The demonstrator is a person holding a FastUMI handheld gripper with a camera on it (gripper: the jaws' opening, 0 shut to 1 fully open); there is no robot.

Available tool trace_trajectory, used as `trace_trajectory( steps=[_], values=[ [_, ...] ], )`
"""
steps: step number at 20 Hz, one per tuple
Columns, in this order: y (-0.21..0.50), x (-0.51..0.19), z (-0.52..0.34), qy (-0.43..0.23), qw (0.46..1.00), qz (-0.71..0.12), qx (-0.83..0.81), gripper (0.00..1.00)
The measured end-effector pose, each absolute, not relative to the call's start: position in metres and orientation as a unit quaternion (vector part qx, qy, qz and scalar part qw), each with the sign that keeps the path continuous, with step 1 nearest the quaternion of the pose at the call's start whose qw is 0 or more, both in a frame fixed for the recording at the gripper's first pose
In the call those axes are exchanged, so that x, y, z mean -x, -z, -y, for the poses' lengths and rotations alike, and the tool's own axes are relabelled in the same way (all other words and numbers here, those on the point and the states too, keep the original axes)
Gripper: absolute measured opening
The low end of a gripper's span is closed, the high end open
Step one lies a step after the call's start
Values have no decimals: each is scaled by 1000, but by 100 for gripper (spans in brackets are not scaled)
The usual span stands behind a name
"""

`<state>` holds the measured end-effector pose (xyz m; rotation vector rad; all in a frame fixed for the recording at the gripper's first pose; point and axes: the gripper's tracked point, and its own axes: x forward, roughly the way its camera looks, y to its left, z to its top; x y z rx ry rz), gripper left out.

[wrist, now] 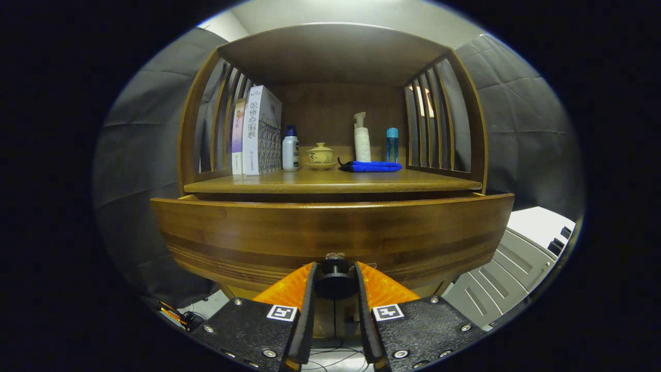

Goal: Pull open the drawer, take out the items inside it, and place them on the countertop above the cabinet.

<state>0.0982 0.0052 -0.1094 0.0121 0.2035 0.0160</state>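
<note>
at the bottom centre of the frame the gripper (335,281) has its jaws clenched on the drawer's dark round knob (335,279), one finger pressing each side. the wooden drawer (330,227) front spans the middle, standing slightly out from the cabinet. above it, at centre, the countertop (330,182) carries books (257,132) at left, a white bottle (290,150), a lidded bowl (320,156), a blue cloth (373,166), a pump bottle (362,139) and a blue bottle (392,144).

Tool (334,281) clamped on drawer knob (335,279); drawer (330,227) slightly out below countertop (330,182).
</note>
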Motion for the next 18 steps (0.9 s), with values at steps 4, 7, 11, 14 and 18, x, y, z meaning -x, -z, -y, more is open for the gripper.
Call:
trace_trajectory(
  steps=[4, 7, 11, 14, 18],
  values=[
    [111, -76, -4, -8, 994, -105, 6, 39],
    [111, -63, -2, -8, 994, -105, 2, 37],
    [113, -46, -1, -8, 994, -109, 11, 37],
    [116, -33, -6, -12, 993, -116, 15, 37],
    [119, -19, -10, -15, 993, -119, 19, 37]
  ],
)
